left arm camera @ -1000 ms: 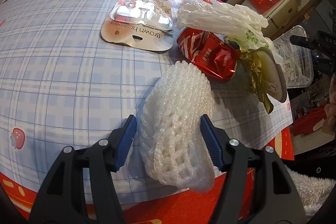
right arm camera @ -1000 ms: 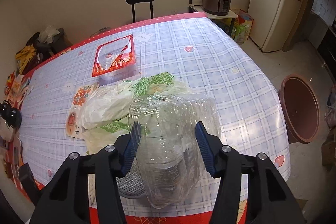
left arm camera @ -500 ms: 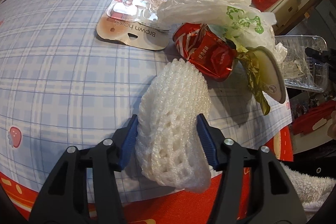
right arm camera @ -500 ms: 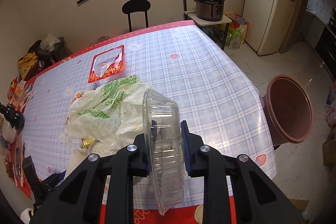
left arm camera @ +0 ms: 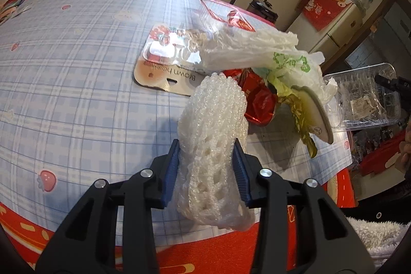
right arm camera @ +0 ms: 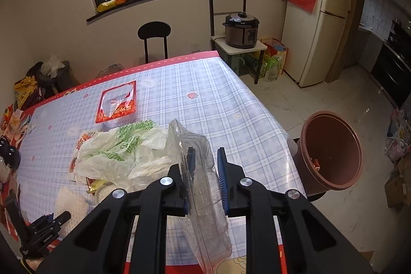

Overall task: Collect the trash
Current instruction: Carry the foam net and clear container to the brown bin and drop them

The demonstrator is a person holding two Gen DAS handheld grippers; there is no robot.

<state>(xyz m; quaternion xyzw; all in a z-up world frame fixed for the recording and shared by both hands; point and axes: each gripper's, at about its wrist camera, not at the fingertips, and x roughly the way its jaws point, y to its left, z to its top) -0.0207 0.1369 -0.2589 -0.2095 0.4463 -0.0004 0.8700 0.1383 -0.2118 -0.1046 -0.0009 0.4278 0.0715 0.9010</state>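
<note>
- Now the left gripper (left arm camera: 207, 170) has its jaws closing on a white foam net (left arm camera: 213, 145), lifted above the desk (left arm camera: 77, 94).
- Right gripper (right arm camera: 205, 177) jaws, closing, squeeze a clear plastic container (right arm camera: 203, 186) near the brown bin (right arm camera: 331, 150).

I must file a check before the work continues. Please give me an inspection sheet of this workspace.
Surface: table under a blue plaid cloth.
Job's things: white foam net; clear plastic box; brown bin on the floor.
Clutter: plastic bag, red wrapper, hook card, red-rimmed tray.
Grippers: left gripper closing on the net; right gripper closing on the box.
Cables: nothing seen.
Surroundings: chair, cooker, fridge.
</note>
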